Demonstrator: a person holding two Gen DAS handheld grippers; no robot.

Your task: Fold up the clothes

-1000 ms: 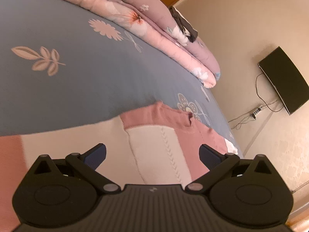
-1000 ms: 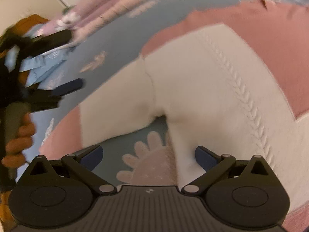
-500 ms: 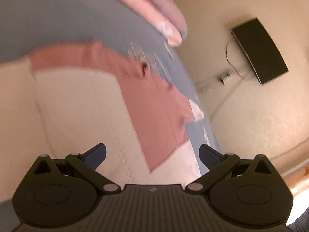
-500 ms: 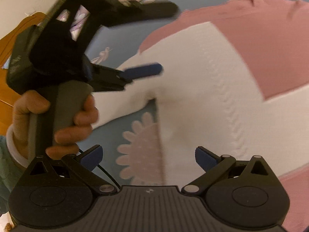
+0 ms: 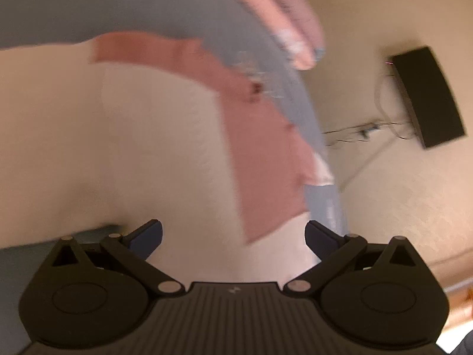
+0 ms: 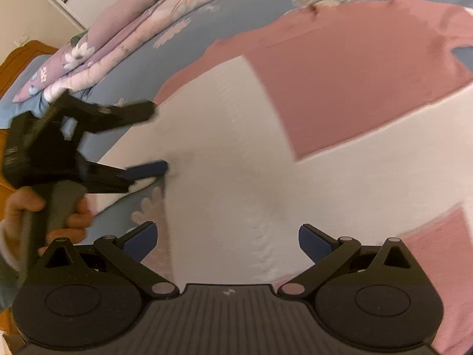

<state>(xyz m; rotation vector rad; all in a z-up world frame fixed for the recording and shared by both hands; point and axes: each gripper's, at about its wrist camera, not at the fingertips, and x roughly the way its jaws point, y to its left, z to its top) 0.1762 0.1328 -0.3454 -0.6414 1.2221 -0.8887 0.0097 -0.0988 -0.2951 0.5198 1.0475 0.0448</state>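
A pink and white knit sweater [image 6: 236,162] lies flat on the blue flowered bedsheet [image 6: 236,17]; the left wrist view shows it blurred [image 5: 153,148]. My left gripper [image 6: 155,139], held by a hand [image 6: 74,216], hovers open at the sweater's left side, where sleeve meets body, with one blue pad [image 6: 147,170] close to the cloth. In its own view the left gripper [image 5: 233,236] has nothing between its fingers. My right gripper [image 6: 227,239] is open low over the white body panel.
A folded pink and lilac quilt [image 6: 133,29] lies along the far side of the bed. A wooden headboard [image 6: 23,59] stands at the left. Beyond the bed edge [image 5: 325,177] is a wall with a dark TV [image 5: 428,97] and cables [image 5: 354,130].
The left gripper has swung down and over the sweater, now near the sleeve seam; its view is motion-blurred. The right gripper has edged further over the white body panel. Both stayed open.
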